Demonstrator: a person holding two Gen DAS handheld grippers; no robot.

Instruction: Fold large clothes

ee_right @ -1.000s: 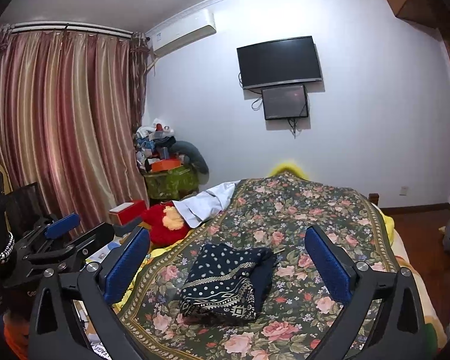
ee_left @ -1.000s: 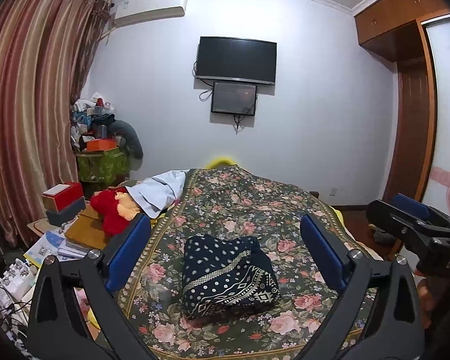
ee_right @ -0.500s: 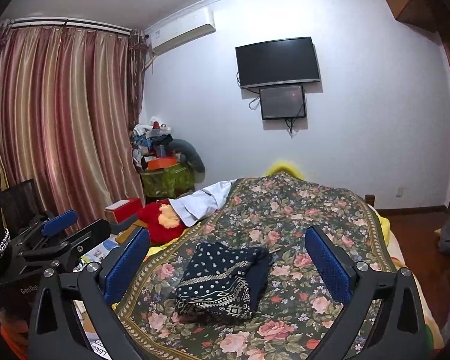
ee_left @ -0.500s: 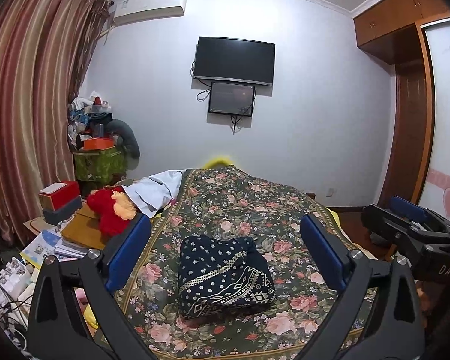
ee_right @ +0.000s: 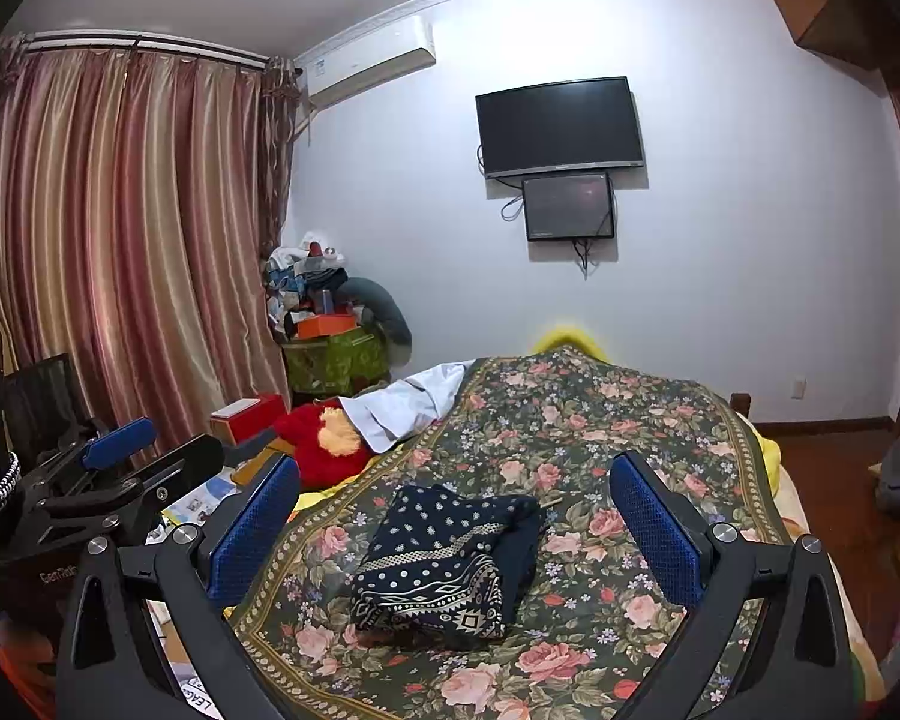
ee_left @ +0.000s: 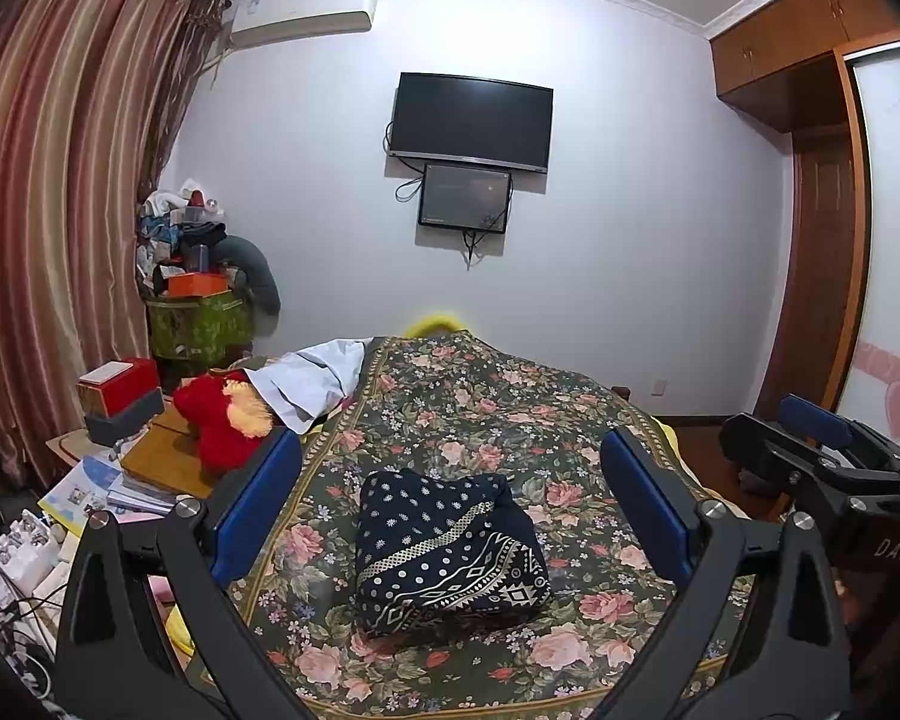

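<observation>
Both tools (ee_left: pixel 450 510) (ee_right: pixel 455 522) raised (jaws wide), garment (ee_left: pixel 447 549) folded

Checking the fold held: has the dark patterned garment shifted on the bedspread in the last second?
No. The folded garment sits on the same roses of the floral bedspread; only the camera view drifted slightly.

The floral bedspread (ee_left: pixel 510 420) runs off the bottom edge, its near end unseen.

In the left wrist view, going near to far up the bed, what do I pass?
Folded navy garment → bare floral bedspread → yellow pillow edge → wall with small screen and TV.
</observation>
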